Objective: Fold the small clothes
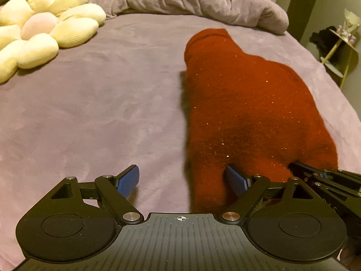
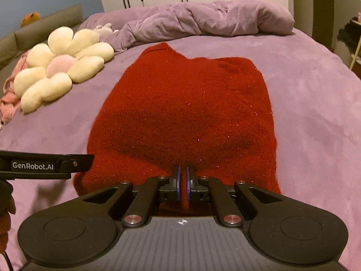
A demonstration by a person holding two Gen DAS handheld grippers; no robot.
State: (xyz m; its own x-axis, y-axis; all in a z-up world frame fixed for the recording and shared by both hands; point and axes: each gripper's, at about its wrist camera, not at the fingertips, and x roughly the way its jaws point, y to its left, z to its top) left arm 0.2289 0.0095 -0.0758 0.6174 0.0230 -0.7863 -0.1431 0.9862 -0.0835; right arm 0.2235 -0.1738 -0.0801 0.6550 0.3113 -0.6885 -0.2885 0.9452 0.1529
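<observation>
Only right view: right gripper point(image 2: 183, 181) jaws pinch red garment point(image 2: 185, 113), seemingly | left gripper point(image 1: 182, 181) jaws wide.

Red garment point(image 2: 187, 113): fuzzy knit, matt, scattered glitter flecks.
Bed cover point(image 1: 90, 113): lilac plush cloth, velvety, soft sheen.
Duvet point(image 2: 203, 18): same lilac plush, crumpled.
Flower cushion point(image 2: 63, 67): cream ribbed plush, pink centre.
Left gripper point(image 1: 181, 181): matt black plastic, steel pivot pins, blue textured pads.
Right gripper point(image 2: 183, 180): matt black plastic, ribbed body.
</observation>
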